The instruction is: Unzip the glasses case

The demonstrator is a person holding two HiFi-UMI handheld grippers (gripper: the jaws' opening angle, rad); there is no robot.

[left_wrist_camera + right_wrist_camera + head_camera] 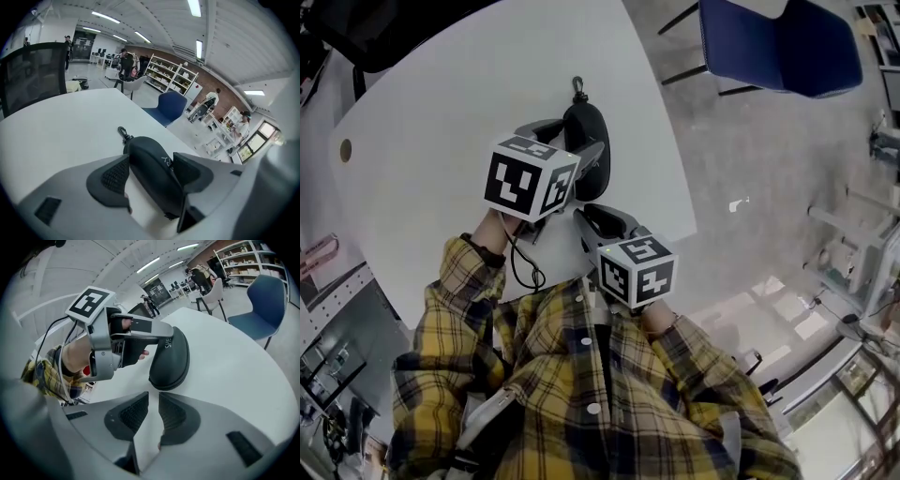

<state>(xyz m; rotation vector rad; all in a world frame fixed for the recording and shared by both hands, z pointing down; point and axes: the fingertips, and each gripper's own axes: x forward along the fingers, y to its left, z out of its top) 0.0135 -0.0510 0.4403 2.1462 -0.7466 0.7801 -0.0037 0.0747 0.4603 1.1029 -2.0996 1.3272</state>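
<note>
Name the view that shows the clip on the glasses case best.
The left gripper view: the clip lies close and unobstructed at the glasses case's far end. The head view shows the clip small; the right gripper view shows only the case's body.

The left tool (572, 142) hides the near end of the glasses case (586, 124).

Left gripper (574, 142): grey two-finger tool topped by a black-and-white marker cube, pitched downward. Its black ribbed fingers (115, 176) are spread wide, astride a black oval zipped glasses case (151, 164).

Right gripper (605, 217): same build, pitched downward, just beside the left. Its fingers (133, 414) are nearly together with a slim gap and nothing between them.

Forearms: yellow plaid sleeves (464, 272), both extended forward.
</note>
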